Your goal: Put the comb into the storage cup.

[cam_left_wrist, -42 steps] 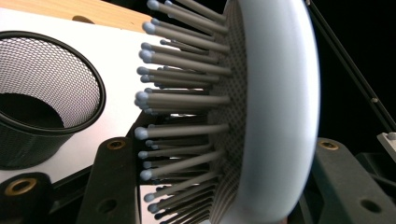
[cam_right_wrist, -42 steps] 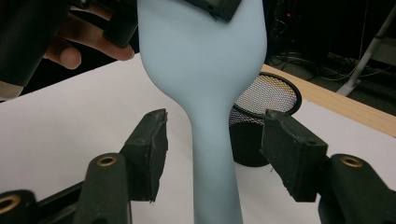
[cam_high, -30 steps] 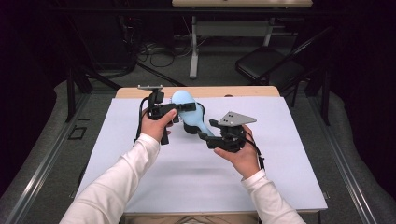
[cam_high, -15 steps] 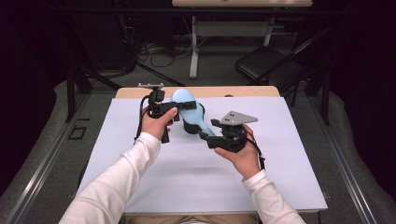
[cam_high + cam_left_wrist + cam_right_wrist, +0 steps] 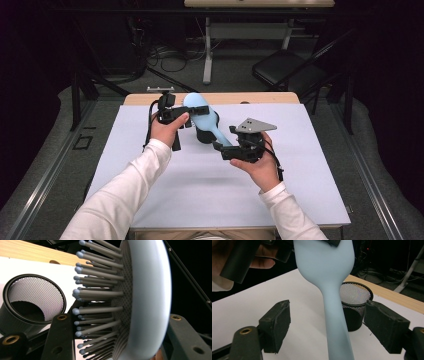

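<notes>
We hold a pale blue hairbrush [image 5: 202, 116] in the air above the far middle of a white-covered desk [image 5: 200, 190], just over a black mesh pen cup [image 5: 206, 134] that stands upright on the desk. The brush's long axis runs from its broad head, up and to our left, down along the handle toward our right. The left tongs [image 5: 186, 112] are nearer the head and pinch it across its thickness — in the left gripper view one jaw sits on the smooth back, the other among the grey bristles [image 5: 100, 292]. The right tongs [image 5: 218, 146] reach in from the handle end; their jaws have just been opening, and in the right gripper view the pads [image 5: 275, 323] stand spread on either side of the handle [image 5: 335, 322], clear of it, gaps showing on both sides. So the brush hangs from the left tongs alone. We judge that lowering it handle-first into the cup depends on bringing that slanted handle over the cup's mouth.
</notes>
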Available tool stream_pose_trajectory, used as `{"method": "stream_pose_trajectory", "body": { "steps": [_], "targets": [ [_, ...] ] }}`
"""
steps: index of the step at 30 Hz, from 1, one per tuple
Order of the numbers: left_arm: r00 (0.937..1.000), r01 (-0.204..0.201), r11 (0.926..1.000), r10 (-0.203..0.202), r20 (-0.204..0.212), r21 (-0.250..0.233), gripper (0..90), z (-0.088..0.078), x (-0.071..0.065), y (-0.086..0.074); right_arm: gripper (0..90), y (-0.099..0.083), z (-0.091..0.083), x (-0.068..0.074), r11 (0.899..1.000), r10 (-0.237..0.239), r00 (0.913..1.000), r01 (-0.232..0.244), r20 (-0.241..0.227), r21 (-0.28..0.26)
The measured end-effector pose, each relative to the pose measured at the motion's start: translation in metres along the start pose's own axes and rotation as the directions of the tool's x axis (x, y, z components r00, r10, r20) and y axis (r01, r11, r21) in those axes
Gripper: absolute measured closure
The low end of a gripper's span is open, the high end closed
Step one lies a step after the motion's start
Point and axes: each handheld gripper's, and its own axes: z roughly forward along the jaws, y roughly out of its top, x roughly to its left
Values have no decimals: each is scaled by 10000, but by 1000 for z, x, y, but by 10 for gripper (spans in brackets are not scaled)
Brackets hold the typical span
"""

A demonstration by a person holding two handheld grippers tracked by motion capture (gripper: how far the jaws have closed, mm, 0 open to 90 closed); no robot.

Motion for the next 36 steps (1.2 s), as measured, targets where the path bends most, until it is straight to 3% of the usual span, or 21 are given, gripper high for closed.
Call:
{"method": "stream_pose_trajectory", "body": {
  "steps": [5,7,11,22,36],
  "targets": [
    [10000,-41,10000,41,-35,-60,493,-2,0,1,147,0,1,2,9999,-97,9998,95,178,122],
    [9999,-129,9999,129,-52,-49,493,-2,1,1,141,-1,2,3,9997,-207,9981,200,582,125],
    [9999,-139,9999,138,-67,-99,493,-2,0,1,70,0,1,4,10000,76,9992,-78,386,56],
    [9988,-492,9980,491,-28,-407,492,-1,-2,0,0,1,1,7,9995,184,9991,-193,384,232],
    [9943,-1066,9917,1056,-175,-718,491,0,-2,1,0,-1,6,6,9976,389,9968,-427,695,538]
  ]
}}
